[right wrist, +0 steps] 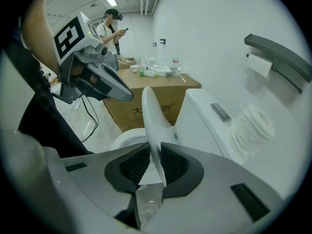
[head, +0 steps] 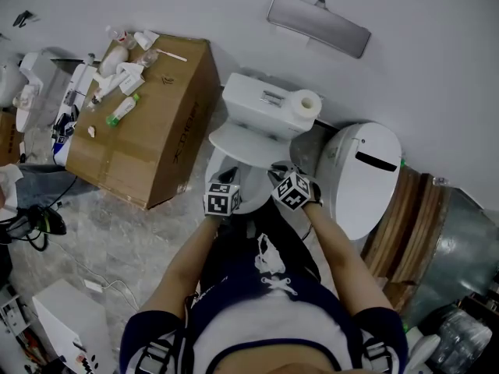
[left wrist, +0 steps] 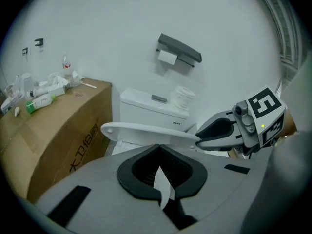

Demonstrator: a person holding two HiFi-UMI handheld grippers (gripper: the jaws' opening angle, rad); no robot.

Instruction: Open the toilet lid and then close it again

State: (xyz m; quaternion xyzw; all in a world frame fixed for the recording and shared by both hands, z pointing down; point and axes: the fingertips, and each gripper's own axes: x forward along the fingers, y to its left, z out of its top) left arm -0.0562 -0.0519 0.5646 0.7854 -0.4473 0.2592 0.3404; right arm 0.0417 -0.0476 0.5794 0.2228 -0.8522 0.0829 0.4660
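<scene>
- Box (head: 148, 123): cardboard, on the floor at the left, just beside the toilet. Tubes and small bottles (head: 121, 68) are scattered over its top.
- My left tongs (left wrist: 159, 149): closed on themselves, pointing down over the bowl's (head: 234, 179) left front, just below the lid's edge. I cannot tell whether they touch the lid.
- Toilet tank (head: 261, 104): white, against the wall.
- Lid (head: 248, 142): white, lifted off the bowl and tilted, neither flat nor fully upright. The hinge end is at the tank and the front edge faces me.
- My right tongs (right wrist: 155, 149): clamped on the lid's front edge, which runs straight between the two dark pads. They sit just right of my left tongs.
- Paper roll (head: 306, 104): standing on the tank's right end.
- Paper holder (head: 318, 23): grey, on the wall above the tank.
- Bin (head: 362, 174): white and rounded, just right of the toilet.
</scene>
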